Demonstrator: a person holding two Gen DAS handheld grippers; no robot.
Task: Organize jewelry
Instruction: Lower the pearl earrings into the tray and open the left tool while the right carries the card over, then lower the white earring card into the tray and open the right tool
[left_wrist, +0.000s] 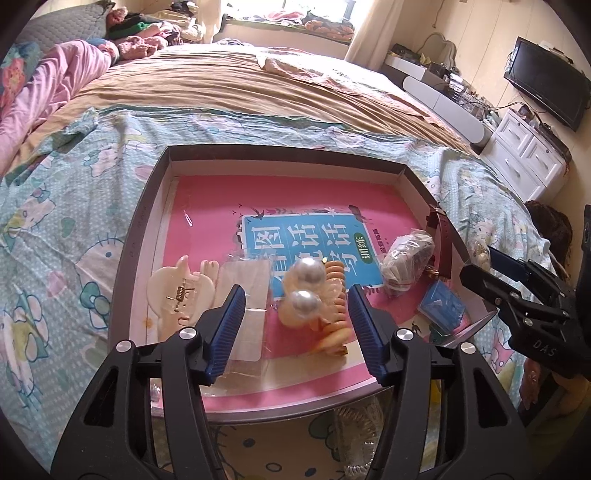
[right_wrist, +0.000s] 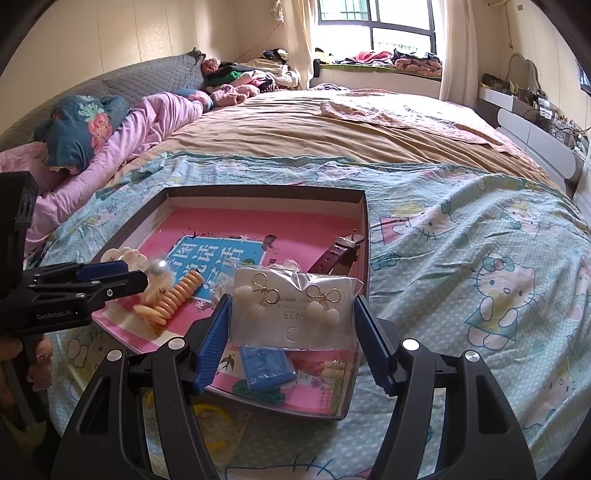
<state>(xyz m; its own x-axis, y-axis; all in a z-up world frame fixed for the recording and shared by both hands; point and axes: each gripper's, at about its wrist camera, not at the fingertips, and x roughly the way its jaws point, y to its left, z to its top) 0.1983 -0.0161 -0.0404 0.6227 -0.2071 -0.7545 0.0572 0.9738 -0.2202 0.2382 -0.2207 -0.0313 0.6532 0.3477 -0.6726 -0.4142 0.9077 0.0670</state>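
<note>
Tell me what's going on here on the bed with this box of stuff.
A person is sorting jewelry in a shallow box on the bed. The right gripper holds a bagged earring card between its pads above the box. The left gripper is open around a pearl hair clip lying in the box, not gripping it. A cream clip lies alongside.

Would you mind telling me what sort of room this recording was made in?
Most likely a lived-in bedroom: a large bed with a cartoon-cat sheet, pillows by the headboard, and a wall-mounted television above a white dresser.
</note>
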